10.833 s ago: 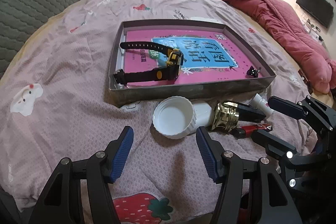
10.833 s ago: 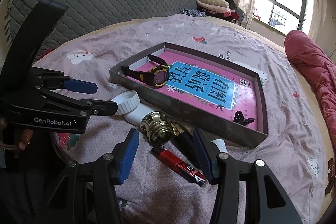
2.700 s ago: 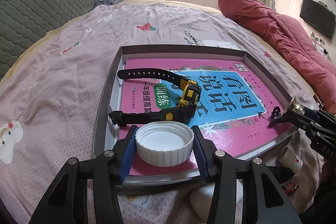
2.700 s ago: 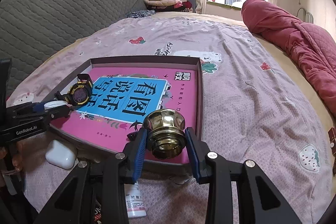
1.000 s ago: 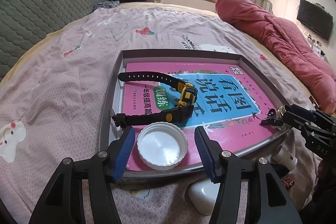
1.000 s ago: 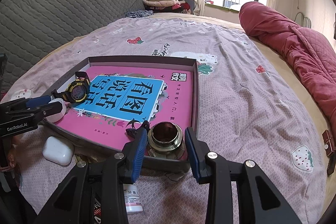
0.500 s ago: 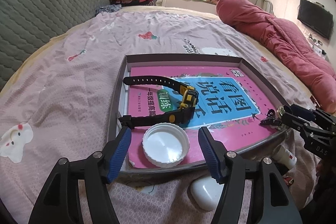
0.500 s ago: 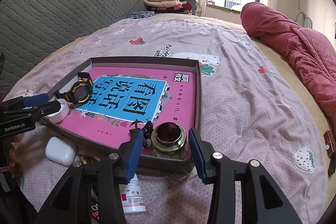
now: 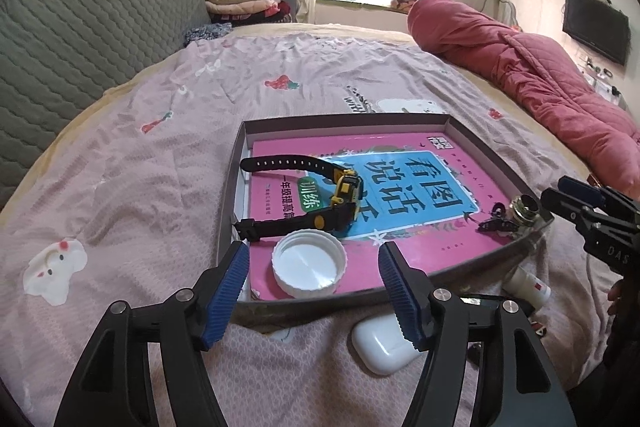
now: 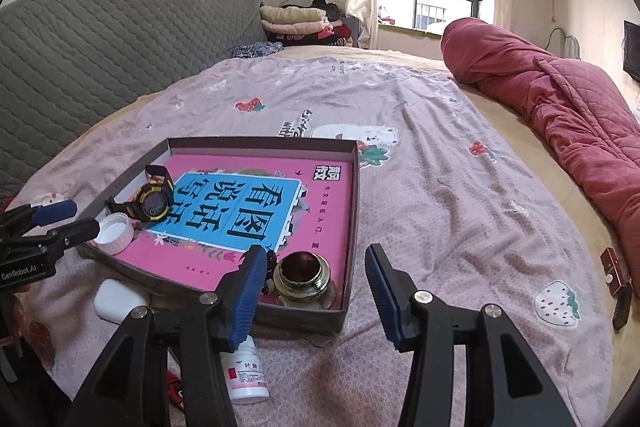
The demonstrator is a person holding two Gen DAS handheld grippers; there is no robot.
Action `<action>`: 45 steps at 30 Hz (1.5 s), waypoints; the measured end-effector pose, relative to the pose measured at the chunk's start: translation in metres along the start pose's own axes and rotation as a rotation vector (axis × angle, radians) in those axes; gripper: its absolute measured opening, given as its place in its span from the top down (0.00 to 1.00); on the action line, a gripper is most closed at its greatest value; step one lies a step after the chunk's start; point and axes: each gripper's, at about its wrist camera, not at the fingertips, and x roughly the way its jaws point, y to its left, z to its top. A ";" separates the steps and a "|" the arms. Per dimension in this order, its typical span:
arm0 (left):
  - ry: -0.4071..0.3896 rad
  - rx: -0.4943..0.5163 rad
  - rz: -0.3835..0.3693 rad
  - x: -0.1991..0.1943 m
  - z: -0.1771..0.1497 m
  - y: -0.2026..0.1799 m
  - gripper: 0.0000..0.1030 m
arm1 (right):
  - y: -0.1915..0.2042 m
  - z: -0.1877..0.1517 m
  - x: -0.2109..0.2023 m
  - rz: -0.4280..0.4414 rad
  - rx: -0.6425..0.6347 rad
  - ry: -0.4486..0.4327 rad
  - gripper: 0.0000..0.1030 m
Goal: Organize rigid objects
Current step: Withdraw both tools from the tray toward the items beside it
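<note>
left wrist: white cap [image 9: 309, 269] sits in the tray [image 9: 486, 147] by the watch [image 9: 320, 199], earbud case [image 9: 382, 347] half hidden behind a finger; left gripper [image 9: 314, 289] fingers apart, empty | right wrist: brass knob [image 10: 303, 279] in the tray corner, small bottle [image 10: 245, 373] partly hidden below; right gripper [image 10: 316, 281] fingers opening, gripping nothing

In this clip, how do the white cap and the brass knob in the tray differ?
The white cap is plain ribbed plastic; the brass knob is shiny metal. The cap is wide and shallow, the knob narrower and taller. The cap lies by the watch, the knob at the opposite near corner beside a small black clip. Both rest open side up in the tray, ungripped.
</note>
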 end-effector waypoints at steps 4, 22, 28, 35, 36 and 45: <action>0.003 0.013 -0.002 -0.007 -0.002 -0.004 0.33 | 0.001 0.001 -0.009 0.001 0.003 -0.010 0.50; 0.019 0.039 0.005 -0.038 -0.011 -0.017 0.33 | 0.015 -0.001 -0.037 0.020 -0.021 -0.021 0.50; 0.023 0.031 0.015 -0.047 -0.011 -0.017 0.33 | 0.020 -0.004 -0.045 0.026 -0.033 -0.026 0.50; 0.034 0.024 0.015 -0.054 -0.013 -0.018 0.33 | 0.021 -0.004 -0.053 0.029 -0.034 -0.031 0.50; 0.035 0.026 0.014 -0.054 -0.013 -0.019 0.33 | 0.021 -0.004 -0.053 0.029 -0.033 -0.032 0.50; 0.042 0.027 0.001 -0.060 -0.016 -0.019 0.33 | 0.018 -0.007 -0.061 0.028 -0.027 -0.027 0.50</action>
